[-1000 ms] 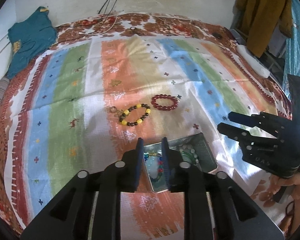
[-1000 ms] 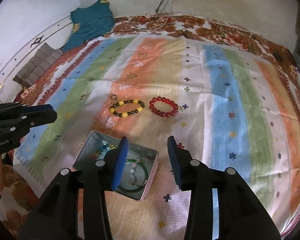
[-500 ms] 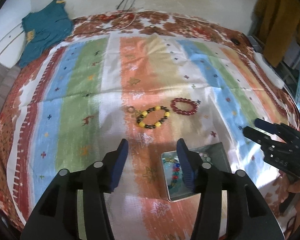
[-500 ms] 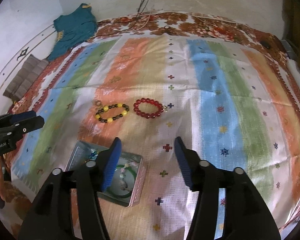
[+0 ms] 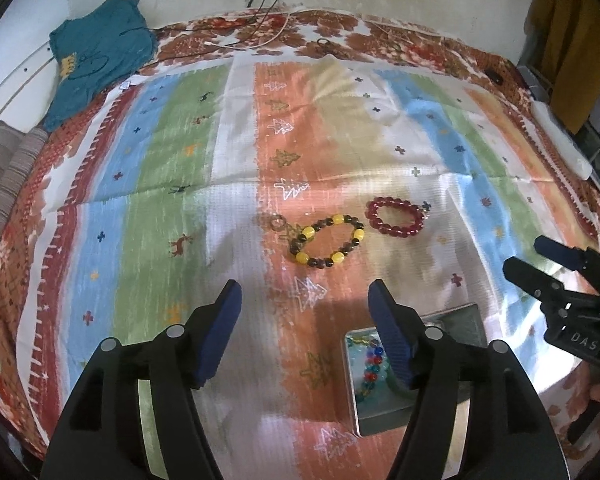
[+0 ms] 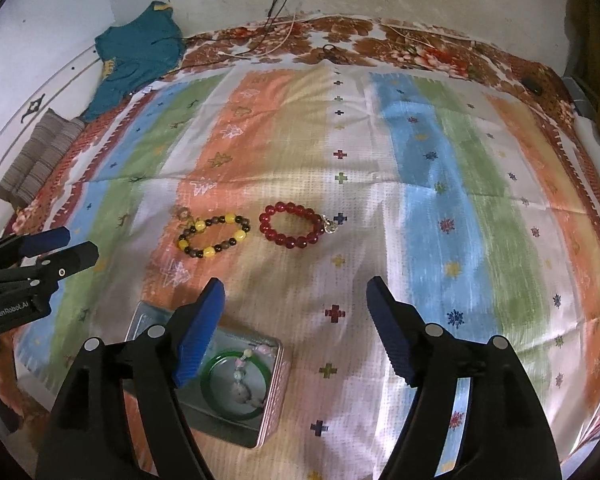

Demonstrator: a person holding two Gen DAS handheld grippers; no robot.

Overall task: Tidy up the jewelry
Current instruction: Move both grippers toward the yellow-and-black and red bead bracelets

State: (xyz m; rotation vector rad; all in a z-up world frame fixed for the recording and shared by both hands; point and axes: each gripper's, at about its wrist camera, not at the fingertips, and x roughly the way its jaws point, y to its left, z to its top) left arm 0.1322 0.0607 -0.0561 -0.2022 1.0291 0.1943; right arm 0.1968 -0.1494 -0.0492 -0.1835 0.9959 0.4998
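Observation:
A yellow-and-brown bead bracelet and a red bead bracelet lie side by side on the striped cloth. An open metal tin sits nearer me, holding a multicoloured bead bracelet and a green bangle. My left gripper is open and empty, above the cloth short of the yellow bracelet. My right gripper is open and empty, short of the red bracelet, with the tin under its left finger.
The striped cloth covers a floral bedspread. A teal garment and striped folded fabric lie at the far left. Cables hang down the back wall. An ochre garment hangs at the right.
My left gripper has opened wide, leaving the multicoloured bracelet in the tin, and has drawn back leftward. My right gripper has opened wider and shifted slightly right.

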